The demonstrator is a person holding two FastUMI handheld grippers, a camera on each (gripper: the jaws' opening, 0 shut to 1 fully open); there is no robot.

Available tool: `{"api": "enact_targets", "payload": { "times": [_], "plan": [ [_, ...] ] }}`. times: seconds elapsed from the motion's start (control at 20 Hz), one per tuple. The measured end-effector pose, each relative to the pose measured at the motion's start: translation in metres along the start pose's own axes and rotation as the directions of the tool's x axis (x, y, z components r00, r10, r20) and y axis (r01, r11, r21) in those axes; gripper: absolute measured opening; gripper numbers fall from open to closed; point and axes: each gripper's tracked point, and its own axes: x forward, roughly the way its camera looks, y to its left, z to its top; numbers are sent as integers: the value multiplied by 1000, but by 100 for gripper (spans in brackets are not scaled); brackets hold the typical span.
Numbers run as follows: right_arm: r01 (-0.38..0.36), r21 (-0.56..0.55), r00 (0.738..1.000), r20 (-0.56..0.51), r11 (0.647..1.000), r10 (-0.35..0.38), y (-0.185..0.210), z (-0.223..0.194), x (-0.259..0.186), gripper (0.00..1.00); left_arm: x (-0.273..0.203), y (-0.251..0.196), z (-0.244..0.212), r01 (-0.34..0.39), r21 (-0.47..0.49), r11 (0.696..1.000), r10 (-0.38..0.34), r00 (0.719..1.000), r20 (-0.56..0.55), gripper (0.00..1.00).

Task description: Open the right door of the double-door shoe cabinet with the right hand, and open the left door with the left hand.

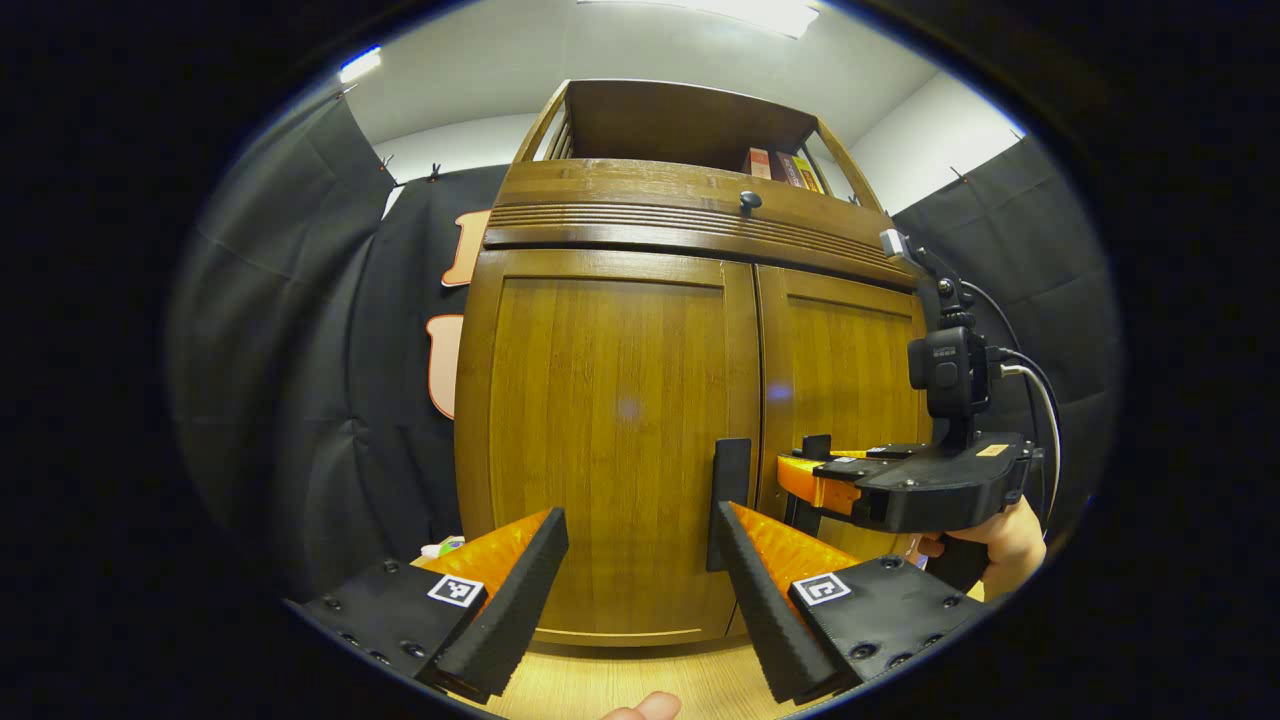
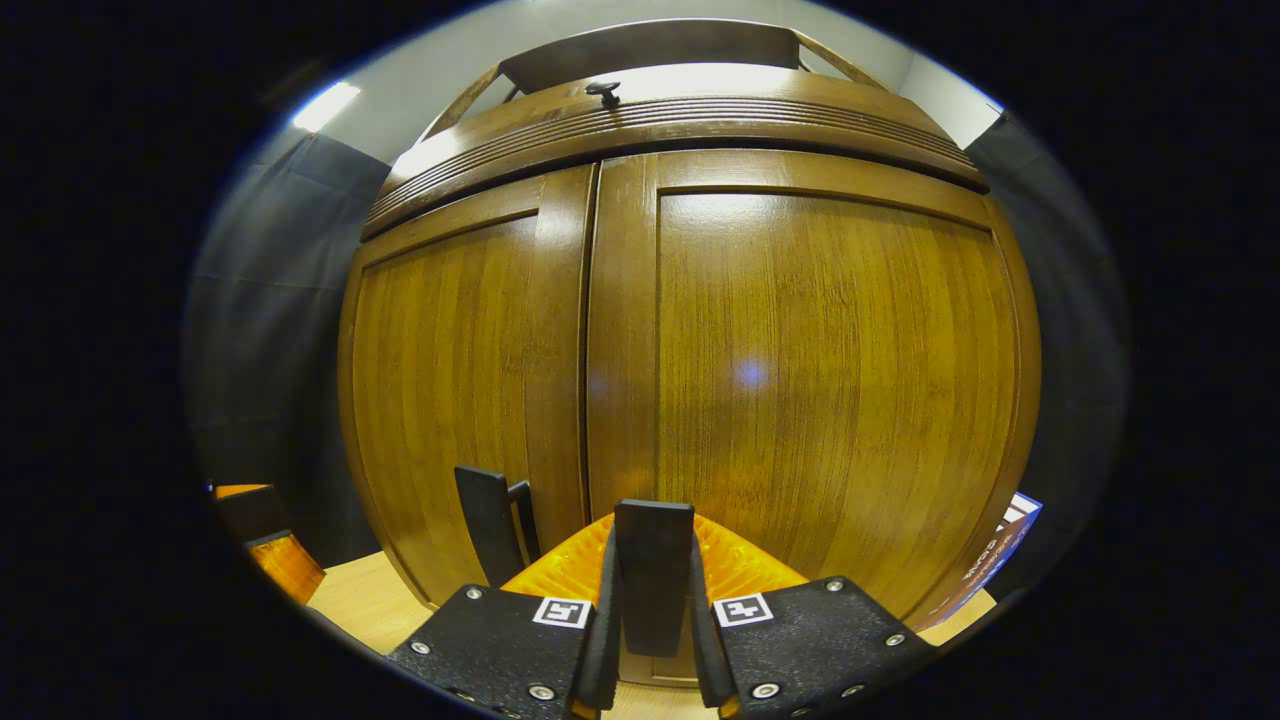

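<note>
The wooden shoe cabinet point(image 1: 610, 420) fills the left gripper view with both doors closed. A dark upright handle is fixed to each door beside the centre seam. My left gripper point(image 1: 638, 520) is open in front of the left door point(image 1: 600, 440). Its right fingertip is just beside the left door handle point(image 1: 731, 470), and nothing is between the fingers. In the right gripper view my right gripper point(image 2: 650, 560) is shut on the right door handle point(image 2: 654, 540), low on the right door point(image 2: 830, 380). The left door handle point(image 2: 488, 530) stands to its left. A hand point(image 1: 1005, 545) holds the right gripper point(image 1: 830, 480).
A drawer front with a dark knob point(image 1: 750, 200) runs above the doors, and books point(image 1: 782, 166) stand on the open top shelf. The cabinet rests on a light wooden surface point(image 1: 640, 680). A printed box point(image 2: 1005, 545) leans at the cabinet's right base. Black cloth walls hang on both sides.
</note>
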Motion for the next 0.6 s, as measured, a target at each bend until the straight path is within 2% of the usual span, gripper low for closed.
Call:
{"api": "enact_targets", "payload": {
  "times": [0.05, 0.1, 0.15, 0.3, 0.45, 0.6],
  "plan": [
    [-11, 10, 1000, 5, 1000, 11, 1, 0, -2, 31, 0, 0, 1, -1, 2, 1000, 1, 1000, 3, 97],
    [-21, 14, 1000, 8, 1000, 21, 2, 1, -4, 22, 0, 0, 1, -1, 4, 1000, 1, 1000, 5, 96],
    [-29, 10, 1000, 13, 1000, 29, 2, 1, -8, 29, 0, 0, 3, -3, 6, 1000, 3, 1000, 6, 95],
    [-68, -2, 997, 35, 998, 68, 3, 3, -28, 29, -1, 1, 6, -6, 11, 1000, 6, 1000, 6, 95],
    [-123, 30, 991, 47, 992, 121, 2, 3, -64, 30, -2, 1, 8, -8, 10, 1000, 8, 1000, 13, 95],
    [-146, 26, 988, 60, 989, 144, -5, 3, -103, 29, -3, -1, 10, -8, 14, 1000, 7, 1000, 23, 95]
  ]
}}
